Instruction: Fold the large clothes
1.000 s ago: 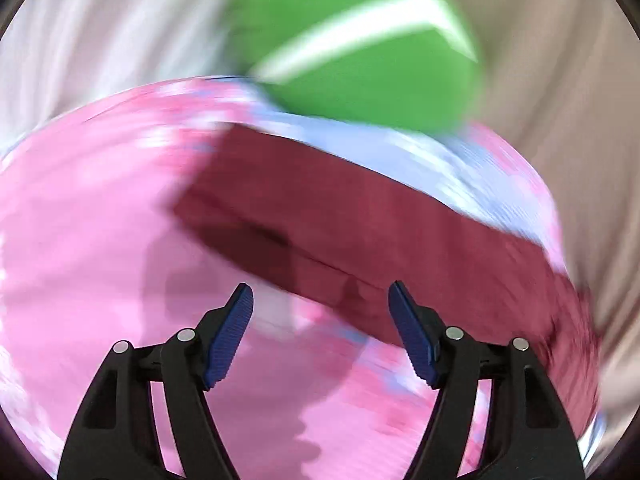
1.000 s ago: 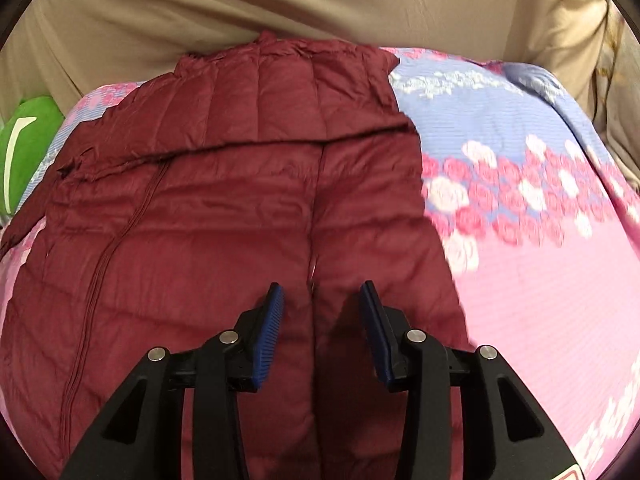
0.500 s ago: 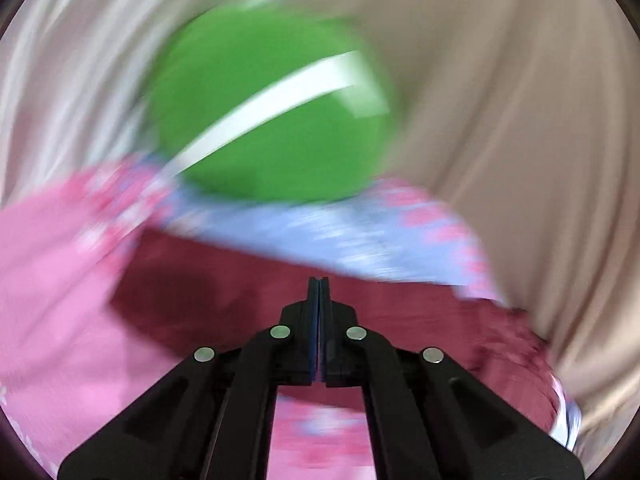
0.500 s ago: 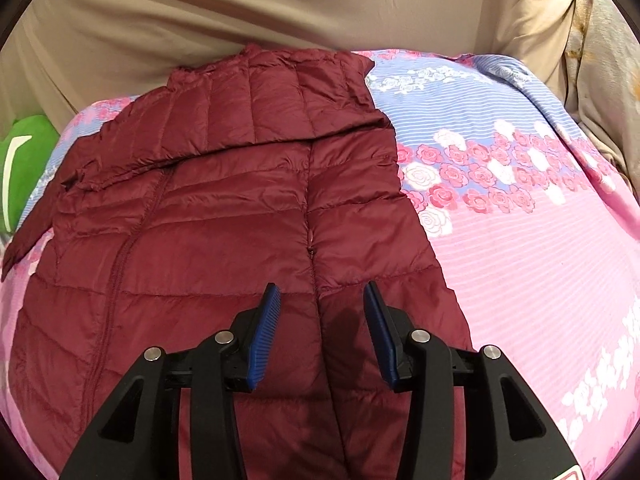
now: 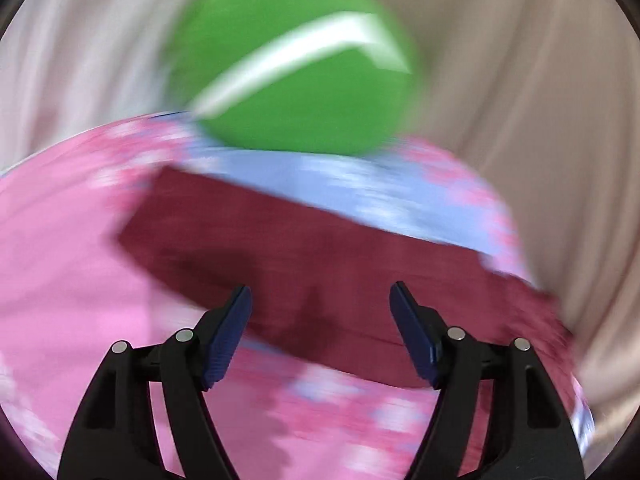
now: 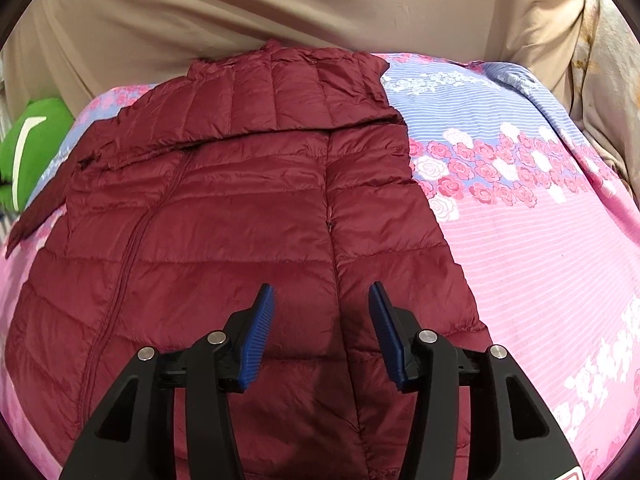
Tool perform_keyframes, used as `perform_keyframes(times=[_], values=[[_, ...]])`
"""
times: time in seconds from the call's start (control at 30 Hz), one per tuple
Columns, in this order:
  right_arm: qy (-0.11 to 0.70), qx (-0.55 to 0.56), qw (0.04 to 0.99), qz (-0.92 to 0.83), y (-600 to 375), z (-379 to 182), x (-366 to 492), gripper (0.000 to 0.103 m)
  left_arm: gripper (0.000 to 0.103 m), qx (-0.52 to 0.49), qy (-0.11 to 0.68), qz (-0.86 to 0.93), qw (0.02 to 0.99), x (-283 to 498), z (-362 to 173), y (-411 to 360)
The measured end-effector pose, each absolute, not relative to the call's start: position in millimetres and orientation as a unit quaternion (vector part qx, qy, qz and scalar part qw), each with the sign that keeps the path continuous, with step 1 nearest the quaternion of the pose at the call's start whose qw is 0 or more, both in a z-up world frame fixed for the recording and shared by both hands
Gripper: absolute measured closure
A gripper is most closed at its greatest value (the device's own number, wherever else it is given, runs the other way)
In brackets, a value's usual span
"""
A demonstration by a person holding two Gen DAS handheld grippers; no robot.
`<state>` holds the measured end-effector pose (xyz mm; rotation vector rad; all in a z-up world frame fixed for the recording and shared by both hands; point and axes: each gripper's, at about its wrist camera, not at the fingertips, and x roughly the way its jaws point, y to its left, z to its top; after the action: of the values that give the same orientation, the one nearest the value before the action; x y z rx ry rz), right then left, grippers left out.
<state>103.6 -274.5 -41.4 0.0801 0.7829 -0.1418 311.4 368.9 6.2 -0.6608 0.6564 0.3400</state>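
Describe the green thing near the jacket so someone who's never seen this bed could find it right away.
Start at the bed with the pink and blue rose-print cover, where a maroon quilted jacket lies spread out. Follow the jacket's outstretched sleeve to the bed's edge by the beige curtain; there sits the green cushion. It is the only bright green item, marked with a white swoosh-like stripe.

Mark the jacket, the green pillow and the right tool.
jacket (image 6: 240,220): right wrist view, quilted front panel.
green pillow (image 5: 292,80): left wrist view, its middle.
right tool (image 6: 322,300): right wrist view, midway between its fingertips.
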Motion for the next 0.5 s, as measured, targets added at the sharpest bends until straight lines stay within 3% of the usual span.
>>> perform_keyframes(times=[0.2, 0.3, 0.37, 0.43, 0.5], values=[[0.386, 0.037, 0.919, -0.065, -266, -47, 109, 0.054, 0.035, -0.369, 0.332, 0.258, 0.829, 284, -51, 485], [0.39, 0.04, 0.918, -0.065, -261, -49, 111, 0.054, 0.043, -0.396, 0.327, 0.241, 0.823, 284, -58, 500], [0.392, 0.036, 0.917, -0.066, -256, -49, 111, 0.054, 0.079, -0.396, 0.33, 0.2, 0.834, 296, -58, 494], [0.392, 0.032, 0.917, -0.066, -253, -48, 111, 0.054, 0.101, -0.397, 0.339, 0.162, 0.838, 310, -55, 480], [0.39, 0.032, 0.918, -0.067, -252, -46, 110, 0.054, 0.102, -0.393, 0.325, 0.125, 0.851, 322, -38, 460]])
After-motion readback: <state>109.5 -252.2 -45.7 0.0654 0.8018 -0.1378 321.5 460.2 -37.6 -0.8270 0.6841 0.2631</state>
